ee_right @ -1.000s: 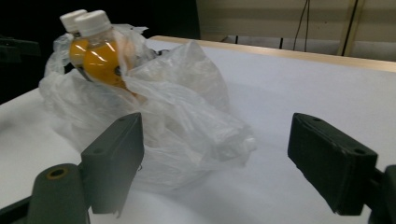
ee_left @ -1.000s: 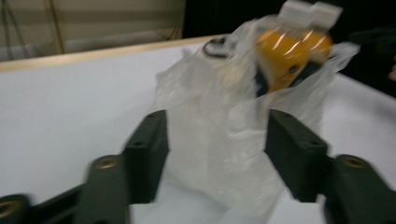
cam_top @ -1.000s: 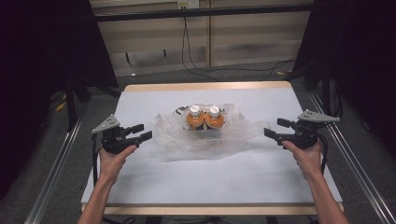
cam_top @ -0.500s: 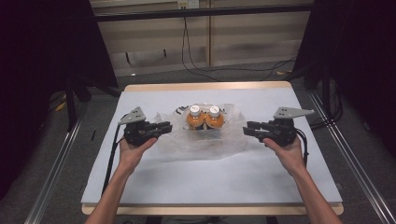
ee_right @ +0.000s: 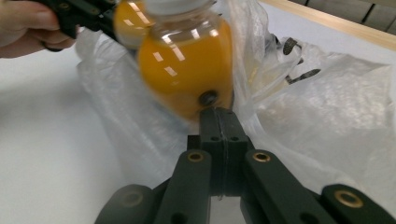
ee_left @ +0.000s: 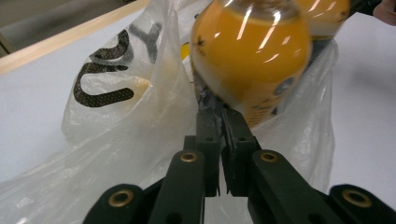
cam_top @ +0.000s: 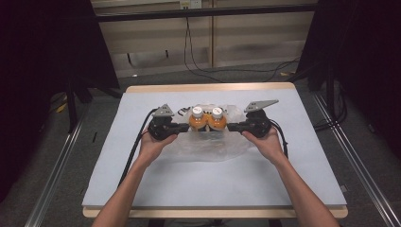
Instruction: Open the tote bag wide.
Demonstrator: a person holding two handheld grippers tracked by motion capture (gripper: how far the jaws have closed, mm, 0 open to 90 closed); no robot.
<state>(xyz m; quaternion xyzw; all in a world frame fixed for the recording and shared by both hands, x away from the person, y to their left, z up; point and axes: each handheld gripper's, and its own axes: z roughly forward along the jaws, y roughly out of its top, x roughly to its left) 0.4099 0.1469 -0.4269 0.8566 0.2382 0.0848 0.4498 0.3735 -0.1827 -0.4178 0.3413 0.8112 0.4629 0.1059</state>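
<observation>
Pale grey table [cam_top: 189, 189], dim room, cables on floor [cam_top: 198, 61], both tools [cam_top: 183, 126] [cam_top: 232, 126] clenched on plastic bag [cam_top: 208, 146]

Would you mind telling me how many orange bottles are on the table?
2: the left bottle and the right bottle stand side by side on the plastic bag, between both grippers.

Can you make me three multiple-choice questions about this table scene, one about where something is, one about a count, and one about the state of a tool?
1. Where do the bottles stand?
A. on the clear plastic bag
B. on the floor
C. at the table's near edge

2. How many orange bottles are there?
A. one
B. two
C. four

3. How do the left tool's jaws stand?
A. wide open
B. closed together
C. around a bottle cap

Answers: 1 A, the bag spreads beneath them; 2 B, two white caps show from above; 3 B, the left gripper view shows them pressed together.
</observation>
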